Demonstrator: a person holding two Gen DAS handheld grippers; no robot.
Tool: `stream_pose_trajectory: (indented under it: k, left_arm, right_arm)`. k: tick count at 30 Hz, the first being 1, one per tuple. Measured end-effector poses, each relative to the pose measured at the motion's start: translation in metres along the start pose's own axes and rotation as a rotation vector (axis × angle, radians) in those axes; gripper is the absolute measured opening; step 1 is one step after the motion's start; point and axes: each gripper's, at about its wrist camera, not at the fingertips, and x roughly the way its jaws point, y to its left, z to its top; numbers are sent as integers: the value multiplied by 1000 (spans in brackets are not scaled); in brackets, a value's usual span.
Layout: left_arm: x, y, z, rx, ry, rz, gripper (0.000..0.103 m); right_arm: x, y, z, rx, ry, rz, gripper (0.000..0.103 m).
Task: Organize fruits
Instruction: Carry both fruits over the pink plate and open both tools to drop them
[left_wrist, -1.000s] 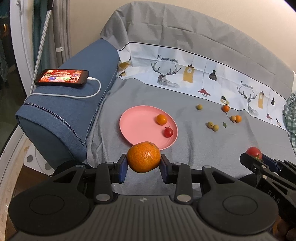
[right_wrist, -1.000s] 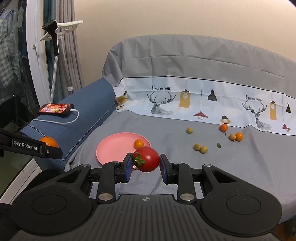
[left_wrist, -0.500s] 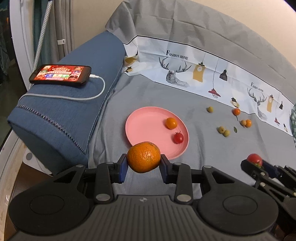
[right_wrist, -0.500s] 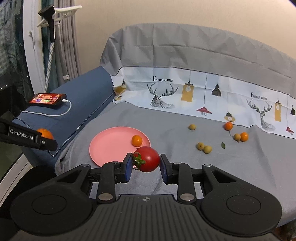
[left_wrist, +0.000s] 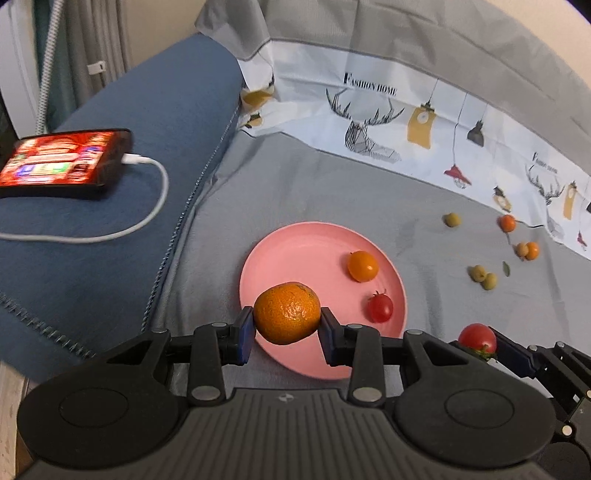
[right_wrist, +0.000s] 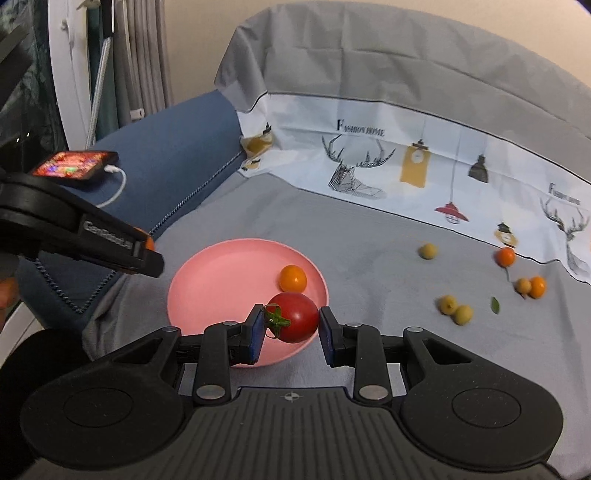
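- Left gripper (left_wrist: 287, 329): jaws pinch a mandarin (left_wrist: 286, 312), held over the near edge of the pink plate (left_wrist: 295, 251).
- Right gripper (right_wrist: 291, 332): jaws pinch a red tomato (right_wrist: 295, 316) with a green stem, held over the plate's near right rim.
- On the plate: a small orange fruit (left_wrist: 362, 266) and a cherry tomato (left_wrist: 379, 308).
- Right of the plate, on the grey cover (left_wrist: 332, 192): loose small fruits (left_wrist: 483, 277).

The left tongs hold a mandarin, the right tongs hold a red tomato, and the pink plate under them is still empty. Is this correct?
Not fully. The pink plate is not empty: the left wrist view shows a small orange fruit and a cherry tomato on it. The left tongs do hold the mandarin, and the right tongs the red tomato.
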Motion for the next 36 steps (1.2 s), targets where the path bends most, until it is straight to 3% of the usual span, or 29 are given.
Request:
stream_pose_trajectory:
  k: [16, 17, 18, 19, 20, 21, 23, 30, 36]
  left_arm:
    - [106, 0, 22, 81, 135, 51, 41]
    - [110, 0, 22, 95, 139, 51, 43]
    - [111, -1, 23, 109, 129, 53, 55]
    - [109, -2, 24, 129, 111, 59, 68]
    - [105, -4, 25, 147, 81, 72, 98]
    - [99, -5, 25, 155, 43, 92, 103]
    - [86, -5, 25, 170, -10, 110, 103]
    - [36, 13, -2, 92, 44, 72, 103]
    - [-19, 8, -43, 96, 21, 131, 103]
  right_arm:
    - [102, 3, 4, -38, 162, 46, 32]
    - [106, 2, 4, -36, 167, 47, 33]
    - [109, 2, 4, -33, 172, 53, 33]
    - [112, 0, 5, -26, 178, 74, 39]
    - [115, -1, 7, -22, 187, 92, 55]
    - [116, -3, 10, -15, 188, 93, 61]
    - [112, -8, 16, 6, 170, 80, 74]
    - [66, -15, 10, 93, 186, 77, 88]
    - [9, 0, -8, 82, 164, 67, 95]
